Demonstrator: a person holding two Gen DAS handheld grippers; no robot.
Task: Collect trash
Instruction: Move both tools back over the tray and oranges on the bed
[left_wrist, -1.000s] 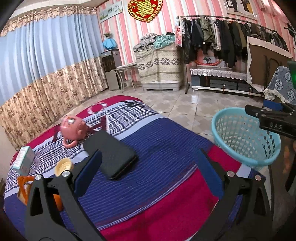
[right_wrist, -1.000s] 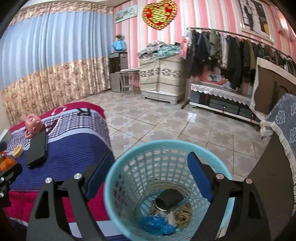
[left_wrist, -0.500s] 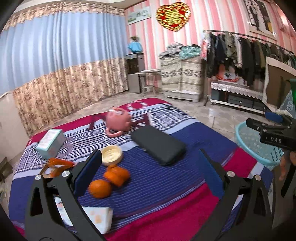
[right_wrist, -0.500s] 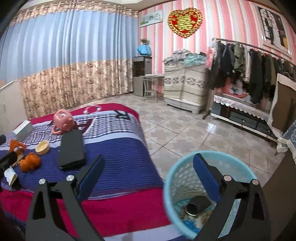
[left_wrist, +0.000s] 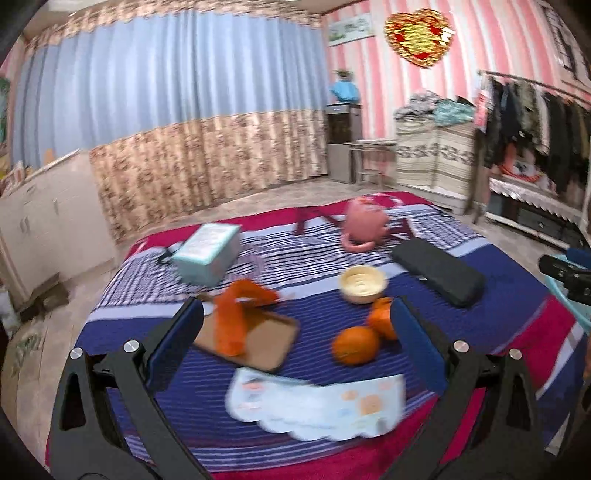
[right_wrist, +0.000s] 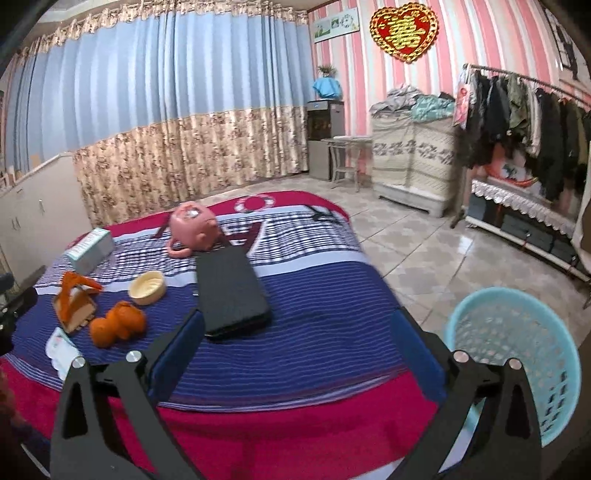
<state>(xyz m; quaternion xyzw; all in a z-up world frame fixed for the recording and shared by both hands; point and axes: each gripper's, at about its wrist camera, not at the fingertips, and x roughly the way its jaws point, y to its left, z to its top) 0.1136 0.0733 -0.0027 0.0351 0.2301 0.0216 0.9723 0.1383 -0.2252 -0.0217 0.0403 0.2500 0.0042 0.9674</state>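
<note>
Trash lies scattered on a bed covered with a blue, white and crimson striped blanket (left_wrist: 498, 295). Nearest the left gripper (left_wrist: 295, 339) is a flat pale-blue printed wrapper with a scalloped edge (left_wrist: 314, 406), blurred in the left wrist view. Beyond it rest a brown cardboard piece (left_wrist: 258, 343) with an orange strip of crumpled wrapping (left_wrist: 236, 317) on top, and two round oranges (left_wrist: 364, 336) touching each other. A small cream round plastic lid (left_wrist: 363, 284) sits just behind the oranges. Farther back stand a pale teal cardboard box (left_wrist: 208, 253), a pink rounded piggy bank (left_wrist: 364, 223) and a long black flat case (left_wrist: 437, 275).

The left gripper's jaws stand wide apart with nothing between them, over the near edge of the bed. The right gripper (right_wrist: 295, 347) is opening its jaws, also with nothing between them, above the crimson border of the blanket. A light turquoise plastic mesh basket (right_wrist: 517, 354) stands on the tiled floor beside the bed, just right of the right gripper.
</note>
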